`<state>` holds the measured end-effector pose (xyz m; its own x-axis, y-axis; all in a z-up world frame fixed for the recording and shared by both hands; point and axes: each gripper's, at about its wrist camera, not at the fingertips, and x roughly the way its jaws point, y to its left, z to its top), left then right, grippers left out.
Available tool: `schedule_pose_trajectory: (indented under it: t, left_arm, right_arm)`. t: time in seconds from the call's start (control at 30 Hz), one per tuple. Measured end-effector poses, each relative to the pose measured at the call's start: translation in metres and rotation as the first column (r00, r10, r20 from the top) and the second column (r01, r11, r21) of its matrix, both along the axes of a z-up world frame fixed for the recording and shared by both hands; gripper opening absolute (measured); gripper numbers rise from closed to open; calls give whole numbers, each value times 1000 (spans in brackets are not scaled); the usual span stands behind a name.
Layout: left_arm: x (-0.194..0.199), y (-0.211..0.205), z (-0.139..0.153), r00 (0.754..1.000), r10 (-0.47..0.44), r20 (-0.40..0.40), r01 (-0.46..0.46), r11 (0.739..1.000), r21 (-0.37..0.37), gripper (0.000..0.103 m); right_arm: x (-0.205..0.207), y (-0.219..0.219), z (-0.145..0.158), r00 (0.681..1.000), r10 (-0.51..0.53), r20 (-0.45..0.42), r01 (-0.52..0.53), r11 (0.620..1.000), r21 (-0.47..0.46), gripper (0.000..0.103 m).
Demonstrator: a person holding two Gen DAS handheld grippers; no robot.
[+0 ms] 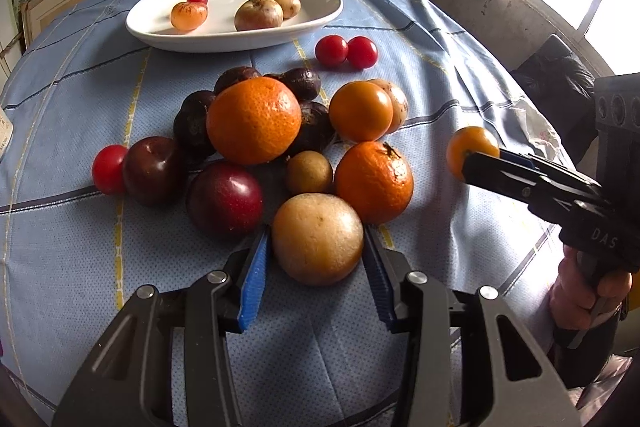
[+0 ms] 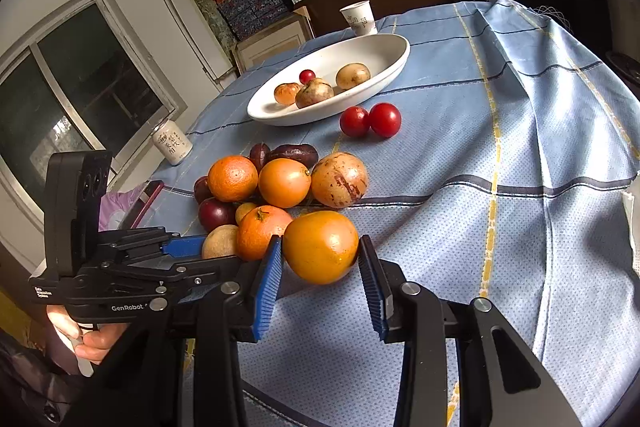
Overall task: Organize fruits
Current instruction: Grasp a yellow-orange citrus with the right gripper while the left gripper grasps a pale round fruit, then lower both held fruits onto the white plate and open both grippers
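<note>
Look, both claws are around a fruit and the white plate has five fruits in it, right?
Almost. The left wrist view shows the white plate holding four fruits, not five. The rest holds: the left claw is around a tan round fruit and the right claw around an orange fruit.
</note>
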<state>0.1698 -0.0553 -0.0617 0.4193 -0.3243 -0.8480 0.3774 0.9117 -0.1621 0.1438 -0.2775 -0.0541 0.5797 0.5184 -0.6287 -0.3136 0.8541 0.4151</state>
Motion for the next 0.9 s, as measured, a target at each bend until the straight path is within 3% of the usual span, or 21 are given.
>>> schedule_pose_trajectory:
  t: [0.2, 0.6, 0.9]
  left_arm:
    - [-1, 1, 0, 1000, 3, 7, -3, 1000, -5, 42]
    - [-23, 29, 24, 998, 17, 67, -11, 996, -88, 42]
    - [0, 65, 79, 987, 23, 161, -4, 993, -115, 42]
  right_arm:
    - [0, 0, 0, 1000, -2, 1, 2, 1000, -3, 39]
    - [-1, 4, 3, 1000, -12, -3, 12, 999, -51, 39]
    - [12, 18, 60, 995, 46, 90, -36, 993, -111, 39]
